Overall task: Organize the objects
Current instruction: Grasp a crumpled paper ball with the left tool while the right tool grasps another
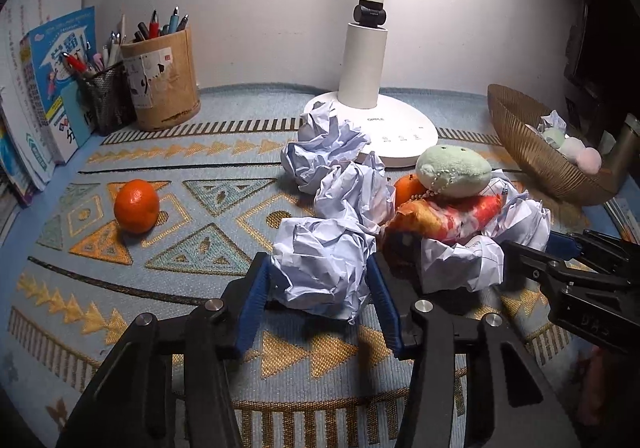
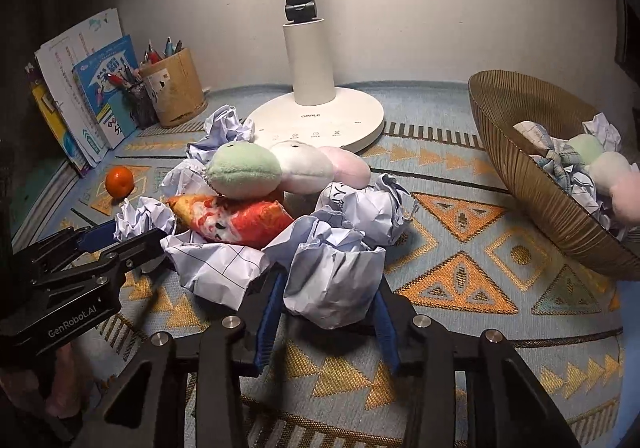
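A heap of crumpled paper balls, a green, white and pink plush toy [image 2: 244,171] and an orange snack packet [image 2: 236,221] lies on the patterned mat in front of the lamp. My left gripper [image 1: 320,276] has its blue pads on both sides of a crumpled paper ball [image 1: 324,264] resting on the mat. My right gripper [image 2: 328,288] has its pads on both sides of another crumpled paper ball [image 2: 336,280]. The right gripper also shows in the left wrist view [image 1: 560,260]. A tangerine [image 1: 137,205] sits alone at the left; a second one [image 1: 406,187] is in the heap.
A woven brown basket [image 2: 516,151] at the right holds paper balls and plush toys. A white desk lamp [image 2: 316,115] stands at the back. Two pen holders [image 1: 164,79] and upright books [image 1: 52,87] are at the back left.
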`<state>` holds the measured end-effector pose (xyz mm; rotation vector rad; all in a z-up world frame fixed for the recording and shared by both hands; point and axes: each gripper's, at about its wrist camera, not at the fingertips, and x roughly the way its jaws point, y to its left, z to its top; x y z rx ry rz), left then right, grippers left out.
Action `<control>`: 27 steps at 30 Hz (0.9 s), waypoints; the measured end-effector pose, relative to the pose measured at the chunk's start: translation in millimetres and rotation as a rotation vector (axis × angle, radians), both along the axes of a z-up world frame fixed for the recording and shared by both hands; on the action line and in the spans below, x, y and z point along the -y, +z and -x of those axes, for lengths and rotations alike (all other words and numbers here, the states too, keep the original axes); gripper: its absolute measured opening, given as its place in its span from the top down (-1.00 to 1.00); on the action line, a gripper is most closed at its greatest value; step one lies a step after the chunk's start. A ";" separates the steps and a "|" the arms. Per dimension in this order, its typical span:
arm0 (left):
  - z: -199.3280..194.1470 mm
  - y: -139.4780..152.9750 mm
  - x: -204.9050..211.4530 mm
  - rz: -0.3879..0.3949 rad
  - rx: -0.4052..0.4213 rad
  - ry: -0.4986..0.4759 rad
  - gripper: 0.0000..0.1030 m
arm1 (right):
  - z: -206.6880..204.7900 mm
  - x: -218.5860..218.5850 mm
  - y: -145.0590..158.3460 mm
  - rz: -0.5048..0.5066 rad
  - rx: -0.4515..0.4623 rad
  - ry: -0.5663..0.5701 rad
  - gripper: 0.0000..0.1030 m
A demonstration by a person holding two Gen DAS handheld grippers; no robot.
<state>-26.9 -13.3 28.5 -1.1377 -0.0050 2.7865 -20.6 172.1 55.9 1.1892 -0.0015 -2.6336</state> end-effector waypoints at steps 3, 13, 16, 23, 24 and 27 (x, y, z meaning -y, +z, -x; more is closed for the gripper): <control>-7.8 4.4 7.9 -0.044 -0.011 0.012 0.10 | -8.7 -10.7 8.1 0.052 -0.024 -0.005 0.22; -76.4 26.0 -3.1 -0.246 -0.074 -0.024 0.10 | -61.5 -55.2 34.0 0.083 -0.007 0.038 0.21; -85.3 22.5 -27.3 -0.284 -0.070 -0.084 0.10 | -68.1 -64.2 24.4 0.064 0.018 0.016 0.21; -80.0 3.2 -77.0 -0.228 -0.023 -0.162 0.10 | -69.7 -83.7 6.3 0.107 0.091 -0.009 0.14; -80.3 2.9 -78.6 -0.215 -0.026 -0.163 0.10 | -70.9 -86.8 5.7 0.117 0.098 -0.008 0.03; -81.3 1.8 -76.6 -0.230 -0.029 -0.185 0.10 | -77.5 -98.6 8.0 0.145 0.086 -0.020 -0.34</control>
